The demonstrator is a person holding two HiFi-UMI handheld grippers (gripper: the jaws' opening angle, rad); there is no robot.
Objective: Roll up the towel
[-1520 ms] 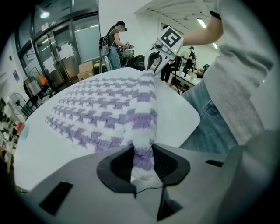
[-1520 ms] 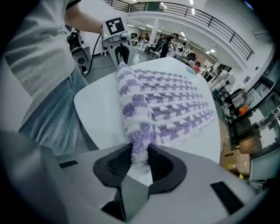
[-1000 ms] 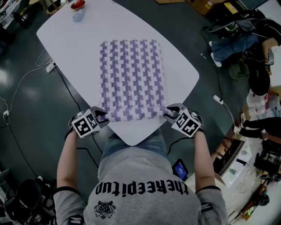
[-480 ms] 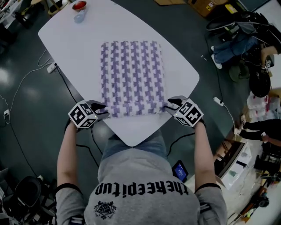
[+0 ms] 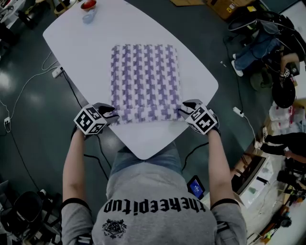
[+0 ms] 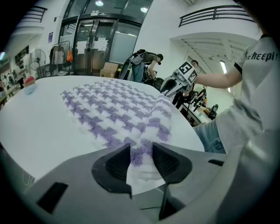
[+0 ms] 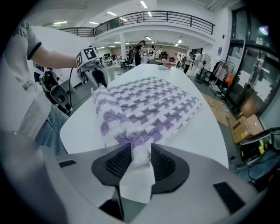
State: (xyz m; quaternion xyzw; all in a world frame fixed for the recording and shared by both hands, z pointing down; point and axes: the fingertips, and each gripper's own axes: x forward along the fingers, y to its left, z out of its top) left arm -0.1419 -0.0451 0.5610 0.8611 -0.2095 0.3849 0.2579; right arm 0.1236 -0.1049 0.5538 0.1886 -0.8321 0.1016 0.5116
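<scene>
Okay, near edge first. The table [image 5: 143, 143] narrows to a rounded point right in front of the person [image 5: 153, 191], and a bare strip of top lies between that edge and the towel [image 5: 146, 72]. The left gripper [image 5: 110, 115] is clamped on the left end of the roll [image 5: 148, 115], and the right gripper [image 5: 184, 111] is clamped on the right end. In both gripper views the fabric fills the gap and touches both pads [image 6: 118, 162]. Both sets of jaws have just been opening a little, with the roll ends between them.

The roll lies across the towel's near end. The rest of the towel lies flat toward the far side, roughly centred on the table. There is bare tabletop on both sides of the towel and beyond its far edge, wider at left.

A red object [image 5: 86, 5] and a pale bluish one [image 5: 88, 18] sit at the far left corner, well apart from the towel. Cables [image 5: 28, 86] and a power strip [image 5: 56, 72] lie on the dark floor [image 5: 28, 124] at left. A small lit screen [image 5: 196, 185] shows by the person's right side. Another person in jeans [image 5: 253, 50] is far right, and cardboard boxes [image 5: 224, 5] are beyond.

The towel is fluffy terry, rectangular, white with purple checks. The table is smooth and white with rounded corners. The grippers have grey bodies and black ribbed pads.
</scene>
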